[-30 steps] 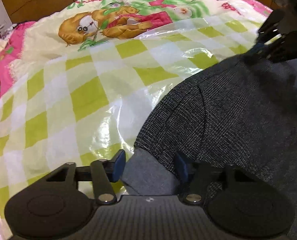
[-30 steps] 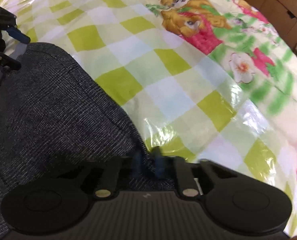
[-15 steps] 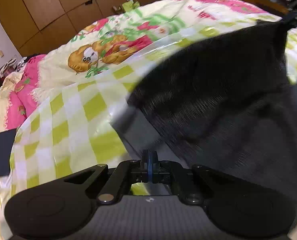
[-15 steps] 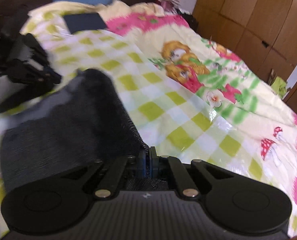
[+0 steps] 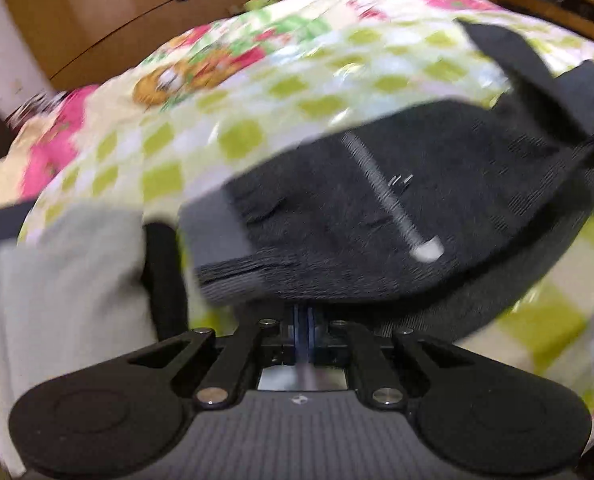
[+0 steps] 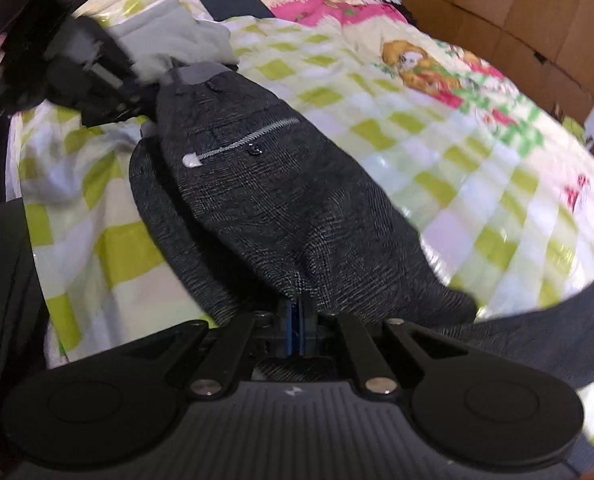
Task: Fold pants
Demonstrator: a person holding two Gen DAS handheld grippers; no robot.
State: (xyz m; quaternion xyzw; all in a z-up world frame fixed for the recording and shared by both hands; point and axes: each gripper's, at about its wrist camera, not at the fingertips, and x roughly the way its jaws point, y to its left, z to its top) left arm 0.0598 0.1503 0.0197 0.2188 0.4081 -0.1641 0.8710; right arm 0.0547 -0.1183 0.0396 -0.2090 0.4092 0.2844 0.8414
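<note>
The left gripper [image 5: 305,322] has its fingers pressed together on an edge of the dark grey pants [image 5: 397,216]. The right gripper [image 6: 295,324] also pinches the fabric between its closed fingers. The pants stretch forward from both pairs of fingertips, lifted a little over the checked bedcover [image 6: 437,152]. Ahead of the right fingers, the zipper [image 6: 237,144] lies across the cloth, with a small button [image 6: 253,151] just beside it. A light grey garment [image 5: 57,300] lies left of the left fingers.

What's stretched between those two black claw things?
The dark pants, zipper up; the right gripper and left gripper each pinch an edge. Right view shows it.
</note>
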